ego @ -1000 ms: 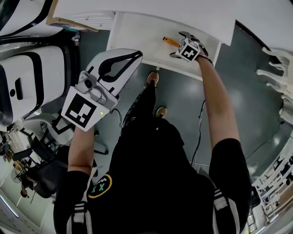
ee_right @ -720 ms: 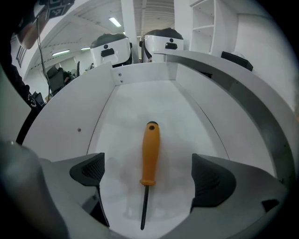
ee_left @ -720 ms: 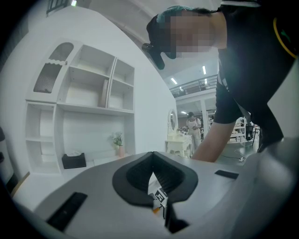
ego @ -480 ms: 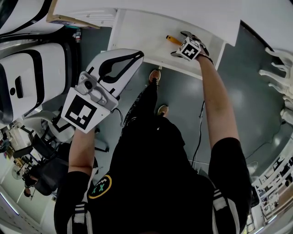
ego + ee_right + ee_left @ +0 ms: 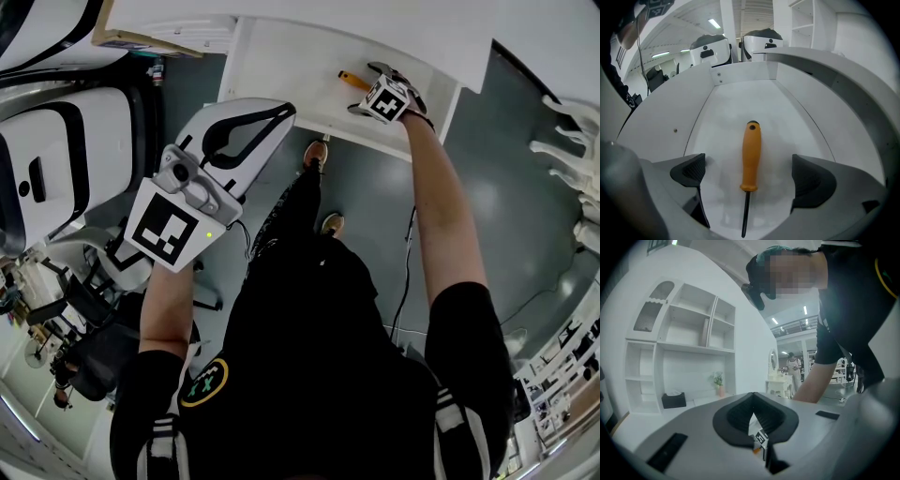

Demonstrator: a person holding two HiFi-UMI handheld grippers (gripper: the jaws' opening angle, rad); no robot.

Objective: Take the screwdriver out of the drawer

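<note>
Screwdriver (image 5: 751, 157) is lying lengthwise on the drawer (image 5: 787, 112) floor, orange handle pointing away from the right claw (image 5: 751, 177), which is gaping wide astride it, touching nothing. The left claw (image 5: 752, 397) is hovering outside, pinched together, empty.

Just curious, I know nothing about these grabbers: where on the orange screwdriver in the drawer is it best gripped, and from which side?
Probably the screwdriver by its thick orange handle, from above, one jaw each side. It lies flat on the drawer floor, and the right gripper's open jaws straddle it; the thin shaft offers less hold.
</note>
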